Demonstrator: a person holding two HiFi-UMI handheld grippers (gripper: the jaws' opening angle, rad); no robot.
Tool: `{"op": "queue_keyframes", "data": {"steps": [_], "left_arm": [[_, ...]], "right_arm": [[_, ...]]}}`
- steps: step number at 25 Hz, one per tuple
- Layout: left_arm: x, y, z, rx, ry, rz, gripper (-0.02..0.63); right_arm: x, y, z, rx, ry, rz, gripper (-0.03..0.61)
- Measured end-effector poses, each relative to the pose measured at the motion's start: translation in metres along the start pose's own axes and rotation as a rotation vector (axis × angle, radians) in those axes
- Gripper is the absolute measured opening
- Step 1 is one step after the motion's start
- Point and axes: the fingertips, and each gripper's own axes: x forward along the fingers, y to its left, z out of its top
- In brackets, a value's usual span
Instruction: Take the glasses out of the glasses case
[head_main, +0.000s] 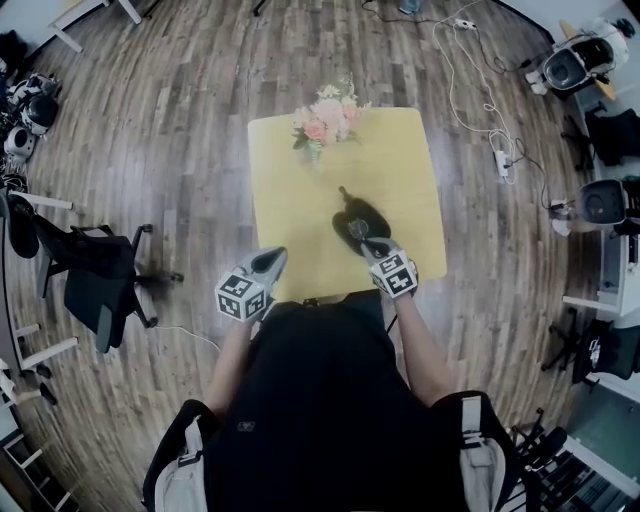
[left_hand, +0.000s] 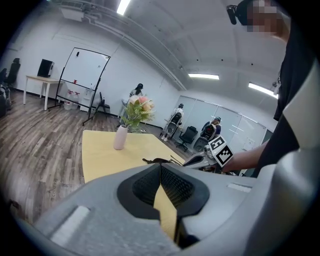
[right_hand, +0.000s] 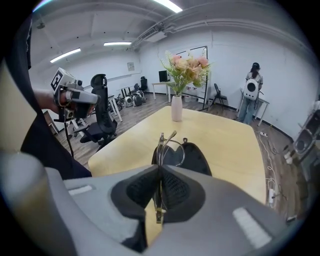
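A black glasses case (head_main: 362, 218) lies open on the yellow table (head_main: 300, 180), near its front right. My right gripper (head_main: 372, 245) is shut on the thin metal-framed glasses (right_hand: 167, 145), pinching them by the frame; the lenses stick out ahead, just above the case (right_hand: 196, 157). My left gripper (head_main: 272, 262) hovers at the table's near left edge, shut with nothing between its pads (left_hand: 172, 187). From the left gripper view the case (left_hand: 155, 161) and the right gripper (left_hand: 200, 160) sit to the right.
A white vase of pink flowers (head_main: 325, 122) stands at the table's far edge, also seen as the vase (right_hand: 176, 107). Office chairs (head_main: 100, 270), cables and equipment ring the table on the wood floor. A person (right_hand: 252, 95) stands far off.
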Motion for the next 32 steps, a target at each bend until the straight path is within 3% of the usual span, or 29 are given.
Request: {"op": "queue_keyframes", "data": {"steps": [8, 18, 32], "left_arm": [[0.003, -0.011, -0.005, 0.026, 0.023, -0.051, 0.012], [0.023, -0.033, -0.005, 0.056, 0.047, -0.127, 0.012], [0.029, -0.040, 0.000, 0.073, 0.066, -0.147, 0.012]], "right_arm": [[-0.032, -0.005, -0.003, 0.039, -0.112, -0.073, 0.018], [-0.057, 0.002, 0.004, 0.057, -0.205, -0.103, 0.018], [-0.068, -0.006, -0.005, 0.074, -0.203, -0.125, 0.018]]}}
